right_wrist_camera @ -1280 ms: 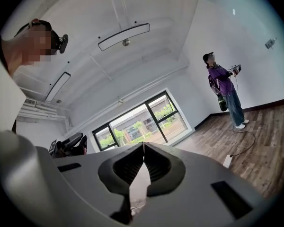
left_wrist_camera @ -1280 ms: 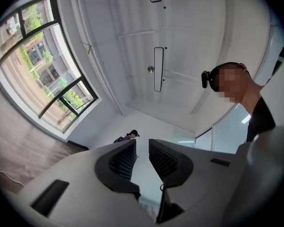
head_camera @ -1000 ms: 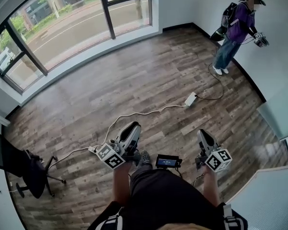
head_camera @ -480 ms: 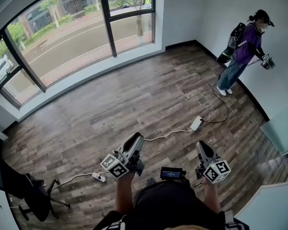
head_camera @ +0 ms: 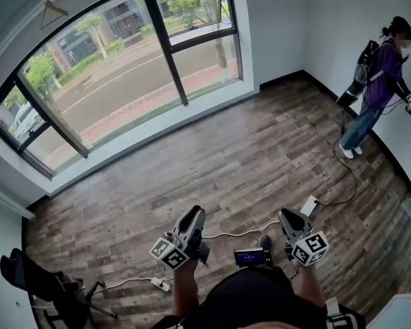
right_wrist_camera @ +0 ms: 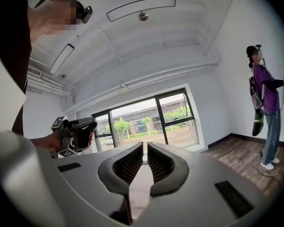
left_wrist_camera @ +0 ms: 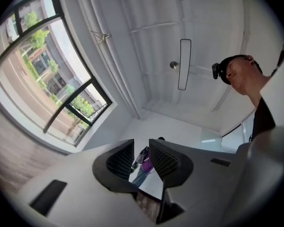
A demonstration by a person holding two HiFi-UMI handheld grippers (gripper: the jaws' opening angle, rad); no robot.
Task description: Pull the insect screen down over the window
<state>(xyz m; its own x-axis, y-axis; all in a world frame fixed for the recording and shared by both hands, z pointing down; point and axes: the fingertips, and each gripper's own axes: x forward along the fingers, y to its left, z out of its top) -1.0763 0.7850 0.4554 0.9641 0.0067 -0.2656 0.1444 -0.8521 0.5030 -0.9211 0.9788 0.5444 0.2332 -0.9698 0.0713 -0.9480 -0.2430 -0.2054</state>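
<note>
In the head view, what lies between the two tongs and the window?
Only bare wood floor separates the left tongs and right tongs from the window, as the head view shows.

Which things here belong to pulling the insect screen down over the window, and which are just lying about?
Job in hand:
window
triangular pull hanging at its top, probably the screen's
left hand-held gripper, open, empty
right hand-held gripper, shut, empty

Lying about:
office chair
power strip
floor cable
white box
second person
</note>
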